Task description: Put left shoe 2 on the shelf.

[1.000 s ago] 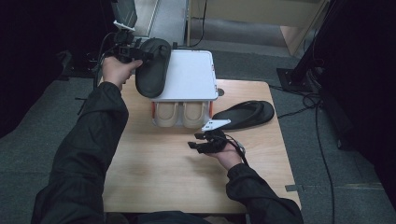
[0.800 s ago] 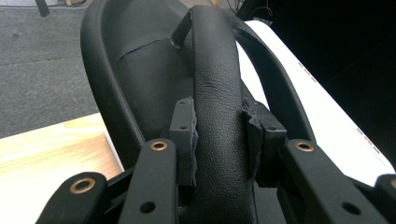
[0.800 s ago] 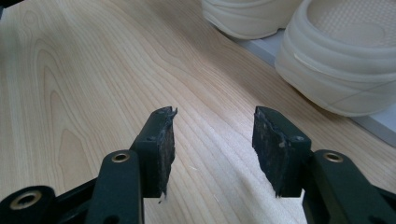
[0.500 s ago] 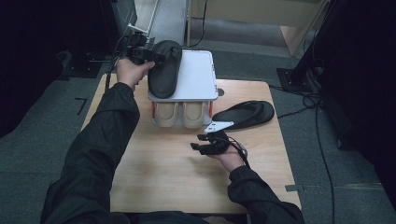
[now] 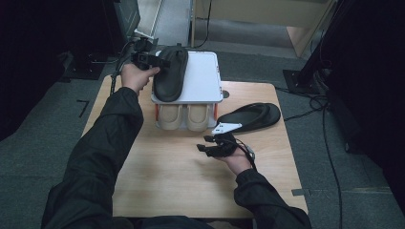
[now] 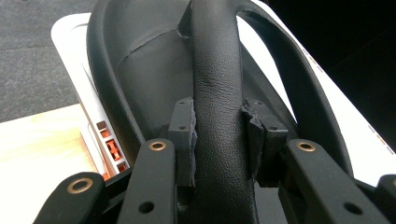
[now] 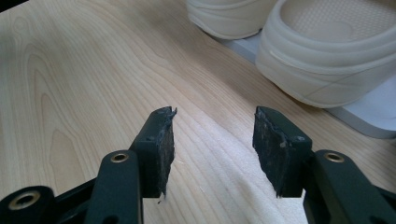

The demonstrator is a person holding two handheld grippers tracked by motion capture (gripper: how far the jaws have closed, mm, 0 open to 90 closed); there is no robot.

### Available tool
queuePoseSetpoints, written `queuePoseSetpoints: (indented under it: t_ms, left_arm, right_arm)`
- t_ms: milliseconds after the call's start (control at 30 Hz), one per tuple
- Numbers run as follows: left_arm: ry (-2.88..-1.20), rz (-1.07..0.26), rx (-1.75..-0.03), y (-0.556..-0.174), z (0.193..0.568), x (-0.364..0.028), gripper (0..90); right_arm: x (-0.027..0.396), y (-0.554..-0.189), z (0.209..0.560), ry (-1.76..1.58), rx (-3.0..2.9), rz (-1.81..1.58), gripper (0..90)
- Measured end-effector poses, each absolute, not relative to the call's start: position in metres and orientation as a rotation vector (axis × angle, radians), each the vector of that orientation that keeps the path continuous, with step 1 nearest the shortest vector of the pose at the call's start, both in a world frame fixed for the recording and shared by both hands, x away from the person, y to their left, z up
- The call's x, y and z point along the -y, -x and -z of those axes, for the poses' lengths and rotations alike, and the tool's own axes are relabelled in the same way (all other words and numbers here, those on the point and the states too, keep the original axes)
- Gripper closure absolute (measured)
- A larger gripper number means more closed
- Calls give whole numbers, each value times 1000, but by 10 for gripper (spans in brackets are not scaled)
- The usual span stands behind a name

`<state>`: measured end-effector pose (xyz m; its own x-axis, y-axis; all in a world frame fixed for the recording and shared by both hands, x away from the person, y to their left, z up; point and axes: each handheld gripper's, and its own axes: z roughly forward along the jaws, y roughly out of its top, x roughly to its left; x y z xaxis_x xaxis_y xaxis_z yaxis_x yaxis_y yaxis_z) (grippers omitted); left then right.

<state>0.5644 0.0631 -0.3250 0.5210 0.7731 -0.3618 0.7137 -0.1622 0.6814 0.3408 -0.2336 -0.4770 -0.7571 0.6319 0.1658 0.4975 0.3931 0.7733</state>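
Observation:
A black slipper (image 5: 169, 74) lies on the left part of the white shoe rack's top (image 5: 205, 78). My left gripper (image 5: 152, 59) is shut on its strap (image 6: 217, 79), one pad pressing on each side, seen close in the left gripper view (image 6: 217, 135). A second black slipper (image 5: 253, 116) lies on the wooden table (image 5: 167, 176) to the right of the rack. My right gripper (image 5: 204, 145) hovers low in front of the rack, open with nothing between its jaws (image 7: 212, 140).
A pair of beige shoes (image 5: 184, 117) sits on the rack's lower shelf (image 7: 369, 114), toes toward me; one shoe (image 7: 327, 46) is just beyond the right gripper. Cables trail on the dark floor around the table.
My left hand has carried the black slipper rightward and down onto the rack's top. The right hand and gripper have stayed put.

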Motion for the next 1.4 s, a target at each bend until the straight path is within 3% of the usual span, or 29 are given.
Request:
queuePoseSetpoints:
  t_ms: [167, 300, 467, 800, 1400]
  left_arm:
    - [-1922, -90, -1211, -564, 324, -63, 644]
    - [-1906, -86, -1208, -563, 320, -70, 525]
    - [-1917, -107, -1191, -557, 312, -82, 477]
    - [-1977, -137, -1174, -546, 307, -111, 456]
    - [-1932, -153, -1167, -507, 332, -145, 488]
  right_arm:
    - [235, -342, 477, -1025, -2485, -1296, 487]
    - [237, -343, 475, -1027, -2476, -1303, 487]
    - [242, -344, 474, -1039, -2461, -1306, 487]
    - [257, -349, 471, -1088, -2411, -1305, 487]
    - [300, -365, 463, -1190, -2286, -1252, 487]
